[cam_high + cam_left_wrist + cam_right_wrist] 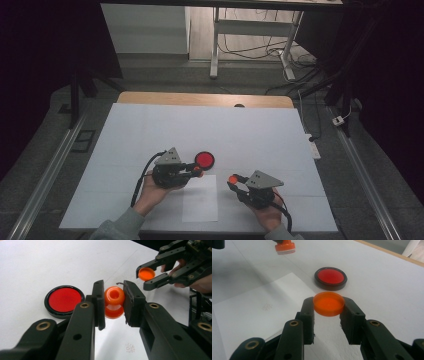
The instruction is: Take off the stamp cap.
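Note:
My left gripper (197,171) is shut on a small orange stamp (114,300), gripped at its waist and held just above the table. My right gripper (233,179) is shut on a flat round orange cap (328,303), clamped by its rim between both jaws. A round black ink pad with a red face (204,159) lies on the table just beyond the left gripper's tip. Under and between the two grippers lies a white sheet of paper (200,197). It bears a faint stamped mark (266,306).
A white cover spreads over the table (150,130), with a wooden edge (200,99) showing at the far side. A person's hands (150,192) come in from the near edge. Beyond the table, cables and white desk legs (215,50) stand on the floor.

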The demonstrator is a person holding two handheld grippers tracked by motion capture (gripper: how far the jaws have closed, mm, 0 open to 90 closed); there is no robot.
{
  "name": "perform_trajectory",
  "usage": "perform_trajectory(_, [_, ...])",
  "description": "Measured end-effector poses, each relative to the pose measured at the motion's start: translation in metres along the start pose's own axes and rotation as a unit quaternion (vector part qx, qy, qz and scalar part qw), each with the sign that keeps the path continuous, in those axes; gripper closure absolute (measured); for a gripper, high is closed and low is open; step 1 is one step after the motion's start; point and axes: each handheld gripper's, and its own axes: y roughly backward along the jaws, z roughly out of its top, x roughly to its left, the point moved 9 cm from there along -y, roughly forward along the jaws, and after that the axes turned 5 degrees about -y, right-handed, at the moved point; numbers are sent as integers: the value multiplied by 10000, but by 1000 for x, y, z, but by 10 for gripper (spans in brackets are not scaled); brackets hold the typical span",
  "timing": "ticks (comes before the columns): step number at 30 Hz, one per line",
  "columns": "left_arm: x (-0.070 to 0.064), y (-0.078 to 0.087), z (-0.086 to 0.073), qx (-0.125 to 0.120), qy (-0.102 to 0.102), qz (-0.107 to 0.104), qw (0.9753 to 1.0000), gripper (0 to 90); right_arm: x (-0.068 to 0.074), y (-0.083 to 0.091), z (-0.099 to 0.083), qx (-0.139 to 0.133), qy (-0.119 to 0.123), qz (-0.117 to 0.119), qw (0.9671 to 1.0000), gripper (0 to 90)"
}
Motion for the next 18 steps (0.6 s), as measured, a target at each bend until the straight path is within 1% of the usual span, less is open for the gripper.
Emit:
perform_trajectory(1, [0, 0, 0, 11, -1, 3, 10000, 721, -1, 2, 0, -30, -18, -8, 10000, 648])
perform_trajectory(5, [0, -1, -1, 26, -4, -7, 10000, 722, -5, 8, -5, 4, -5, -87, 10000, 648])
perform_trajectory(8, [0, -1, 0, 22, -21, 16, 10000, 722, -11, 13, -9, 37, -36, -148, 9999, 648])
perform_trajectory(9, [1, -1, 0, 27, -22, 27, 10000, 722, -14, 15, -10, 67, -41, -210, 9997, 648])
perform_trajectory(14, [4, 1, 0, 13, -2, 77, 10000, 722, -20, 18, -15, 98, -96, -199, 9997, 648])
perform_trajectory(17, [6, 3, 0, -3, -11, 129, 9999, 722, -22, 16, -17, 175, -40, -200, 9996, 648])
perform_trajectory(18, [7, 3, 0, -4, -25, 152, 9999, 722, -22, 15, -18, 133, -69, -141, 9998, 648])
